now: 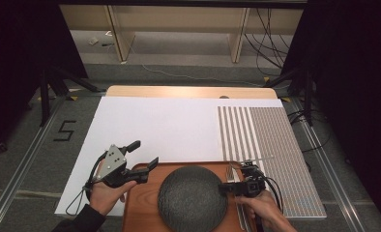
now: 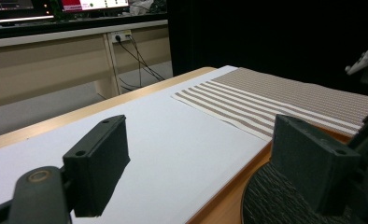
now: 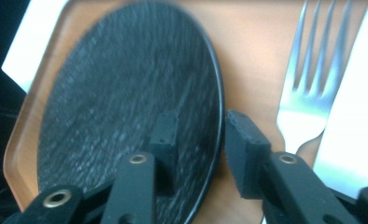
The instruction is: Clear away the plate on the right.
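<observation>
A dark round plate (image 1: 193,195) lies on a wooden tray (image 1: 139,212) at the table's near edge. A fork (image 1: 235,175) and a knife (image 3: 355,107) lie on the tray to the plate's right. My right gripper (image 1: 224,187) points left at the plate's right rim. In the right gripper view my right gripper (image 3: 201,123) is open and straddles that rim, one jaw over the plate (image 3: 126,93) and the other outside it beside the fork (image 3: 308,84); the pads are apart from the rim. My left gripper (image 1: 145,153) hovers open over the tray's far left corner, nothing between its jaws.
A white sheet (image 1: 164,125) covers most of the table. A striped woven placemat (image 1: 271,145) lies on the right, beyond the tray. A thin rod (image 1: 258,158) lies across the placemat's near part. Cables trail from both grippers.
</observation>
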Motion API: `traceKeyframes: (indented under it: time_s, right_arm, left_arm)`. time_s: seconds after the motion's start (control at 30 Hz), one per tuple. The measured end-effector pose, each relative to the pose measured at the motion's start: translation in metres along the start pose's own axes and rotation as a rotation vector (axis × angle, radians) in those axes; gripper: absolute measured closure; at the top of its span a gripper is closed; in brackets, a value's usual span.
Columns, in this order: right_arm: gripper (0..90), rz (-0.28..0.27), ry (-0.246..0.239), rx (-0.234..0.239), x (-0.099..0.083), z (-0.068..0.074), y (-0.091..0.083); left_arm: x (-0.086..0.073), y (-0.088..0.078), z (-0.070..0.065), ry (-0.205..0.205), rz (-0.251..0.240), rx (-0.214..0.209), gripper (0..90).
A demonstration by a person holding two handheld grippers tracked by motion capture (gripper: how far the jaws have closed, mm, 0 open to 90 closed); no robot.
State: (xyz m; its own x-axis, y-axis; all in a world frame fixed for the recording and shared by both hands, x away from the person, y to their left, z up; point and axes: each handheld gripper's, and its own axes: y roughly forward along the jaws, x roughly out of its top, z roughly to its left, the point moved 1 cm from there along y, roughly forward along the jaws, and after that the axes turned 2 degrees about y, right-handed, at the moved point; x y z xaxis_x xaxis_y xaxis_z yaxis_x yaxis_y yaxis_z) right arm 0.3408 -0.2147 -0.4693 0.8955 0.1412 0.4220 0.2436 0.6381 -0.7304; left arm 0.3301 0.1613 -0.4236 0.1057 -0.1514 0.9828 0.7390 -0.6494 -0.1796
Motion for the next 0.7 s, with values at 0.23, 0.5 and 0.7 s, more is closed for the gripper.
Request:
traceKeyframes:
  time_s: [0.23,0.5,0.7]
  right_arm:
    - [52.1,-0.102,-0.071,0.007,0.006,0.008,-0.015]
    - [38.4,-0.301,-0.272,-0.025,0.011,0.024,-0.034]
    - [30.6,-0.397,-0.334,-0.058,0.012,0.029,-0.041]
  left_arm:
    - [0.000,0.000,0.000,0.002,0.002,-0.004,18.8]
    - [0.000,0.000,0.000,0.001,0.006,-0.007,18.8]
    - [0.000,0.000,0.000,0.000,0.007,-0.009,18.8]
